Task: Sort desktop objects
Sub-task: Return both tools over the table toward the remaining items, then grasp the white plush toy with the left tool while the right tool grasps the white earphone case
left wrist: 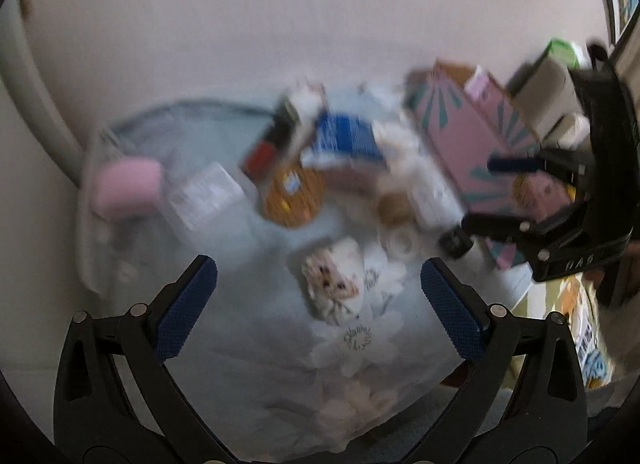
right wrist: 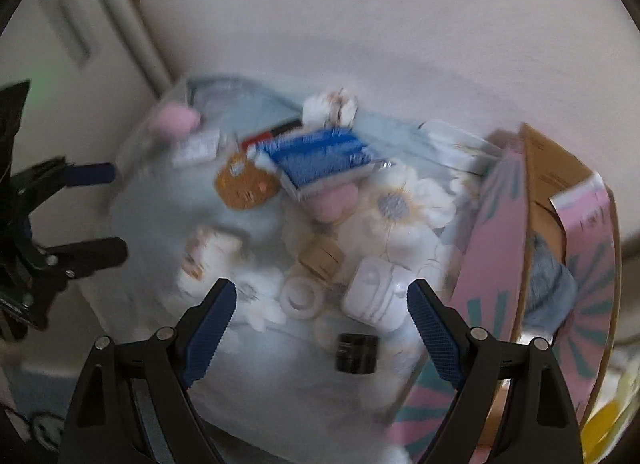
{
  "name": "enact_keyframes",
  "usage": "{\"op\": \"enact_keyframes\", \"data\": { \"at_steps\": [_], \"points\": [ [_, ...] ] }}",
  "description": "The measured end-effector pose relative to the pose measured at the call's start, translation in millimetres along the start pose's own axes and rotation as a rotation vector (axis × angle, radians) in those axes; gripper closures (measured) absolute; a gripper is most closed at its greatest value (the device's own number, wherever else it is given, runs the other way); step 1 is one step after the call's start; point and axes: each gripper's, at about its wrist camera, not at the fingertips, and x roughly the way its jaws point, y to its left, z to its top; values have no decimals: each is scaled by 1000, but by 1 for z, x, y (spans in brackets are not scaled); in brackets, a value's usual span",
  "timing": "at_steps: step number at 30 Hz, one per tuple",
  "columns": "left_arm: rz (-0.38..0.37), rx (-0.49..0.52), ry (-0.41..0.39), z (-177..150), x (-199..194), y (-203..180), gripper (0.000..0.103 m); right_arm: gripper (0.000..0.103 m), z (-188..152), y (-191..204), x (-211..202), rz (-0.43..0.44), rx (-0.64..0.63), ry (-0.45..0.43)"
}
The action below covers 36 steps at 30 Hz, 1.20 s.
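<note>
Both views are blurred by motion. A cluttered desk under a pale blue flowered cloth (left wrist: 256, 328) holds a blue-and-white box (left wrist: 344, 139) (right wrist: 316, 159), an orange round disc (left wrist: 294, 193) (right wrist: 246, 183), a brown tape roll (right wrist: 322, 256), a white tape roll (right wrist: 300, 298), a small black cylinder (right wrist: 357, 352) and a white device (right wrist: 374, 296). My left gripper (left wrist: 318, 268) hangs open above a small white printed pouch (left wrist: 336, 284). My right gripper (right wrist: 320, 286) is open above the tape rolls. Neither holds anything.
A pink box with teal rays (right wrist: 496, 240) (left wrist: 476, 143) stands open at the right, with blue fabric inside. A pink soft object (left wrist: 126, 183) and a clear plastic box (left wrist: 208, 193) lie at the left. A wall runs behind the desk.
</note>
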Motion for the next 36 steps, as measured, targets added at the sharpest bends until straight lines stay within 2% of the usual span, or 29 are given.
{"op": "enact_keyframes", "data": {
  "at_steps": [4,7,11,14,19,23,24,25,26,28,29,31,36],
  "points": [
    [5,34,55,-12,40,-5,7,18,0,-6,21,19,-227,99],
    [23,73,66,-19,59,-9,8,18,6,-12,40,8,-421,206],
    [41,92,76,-24,77,-12,9,18,8,-14,66,-4,-574,313],
    [37,78,79,-26,83,-15,13,18,5,-11,85,-1,-643,380],
    [50,79,72,-24,87,-16,17,18,1,-8,103,-16,-695,427],
    [75,99,63,-24,88,-17,32,18,-5,-9,111,-39,-716,445],
    [111,65,56,-24,87,-18,37,18,-7,-9,111,-38,-718,446],
    [130,77,52,-25,86,-18,44,18,-8,-10,111,-38,-718,448],
    [138,81,51,-25,85,-18,47,22,-9,-11,110,-33,-713,450],
    [134,78,42,-24,80,-16,61,38,-10,-13,107,11,-690,454],
    [130,71,41,-23,78,-14,64,39,-11,-15,105,33,-670,455],
    [124,54,40,-22,75,-10,70,39,-13,-18,104,24,-647,451],
    [105,17,39,-18,63,-4,73,43,-20,-22,96,28,-618,426]
  ]
}}
